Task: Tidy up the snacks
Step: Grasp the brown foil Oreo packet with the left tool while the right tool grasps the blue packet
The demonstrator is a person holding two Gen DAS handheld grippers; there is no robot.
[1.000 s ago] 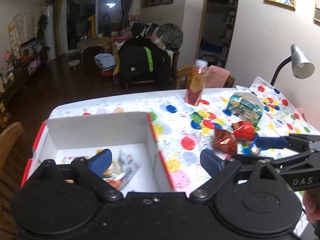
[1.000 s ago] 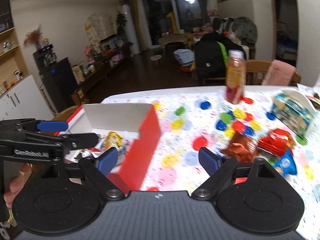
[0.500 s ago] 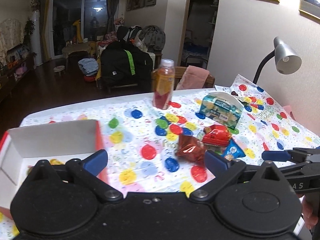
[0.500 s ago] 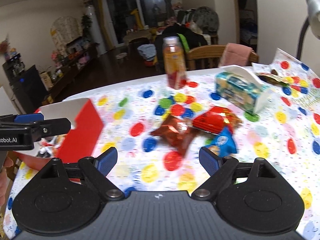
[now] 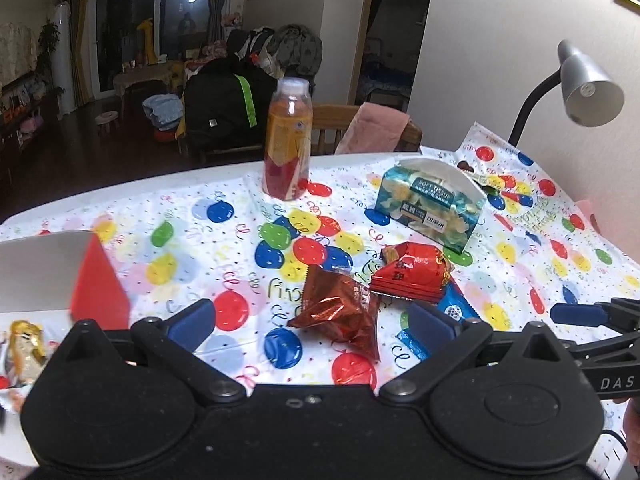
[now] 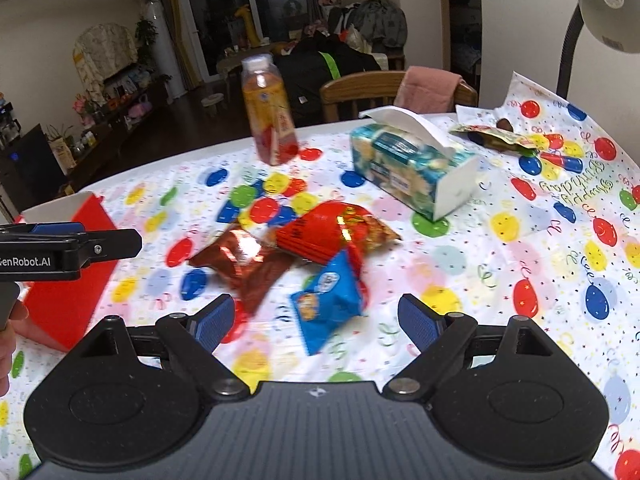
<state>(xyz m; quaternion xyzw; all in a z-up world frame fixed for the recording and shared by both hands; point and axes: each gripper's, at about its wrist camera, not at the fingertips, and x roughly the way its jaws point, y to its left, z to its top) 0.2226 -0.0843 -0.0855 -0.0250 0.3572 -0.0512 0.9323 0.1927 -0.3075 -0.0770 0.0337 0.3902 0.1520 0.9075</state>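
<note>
Both the left gripper point(image 5: 308, 322) and right gripper point(image 6: 314, 320) hover spread wide and empty above the crinkly dark-red foil snack packet point(image 5: 340, 308) and blue plastic snack packet point(image 6: 330, 300).

Bottle point(image 5: 287, 145): upright, upper centre, on balloon tablecloth point(image 5: 520, 256)
Tissue pack point(image 5: 430, 204): right of centre
Desk lamp point(image 5: 588, 80): upper right
Wooden chair point(image 6: 360, 90): behind table, pink cloth point(image 6: 428, 86) draped

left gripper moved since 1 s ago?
Yes. The left gripper swung right, from over the red-and-white box, now at its view's left edge, to the dark red snack packet. Jaws open.
</note>
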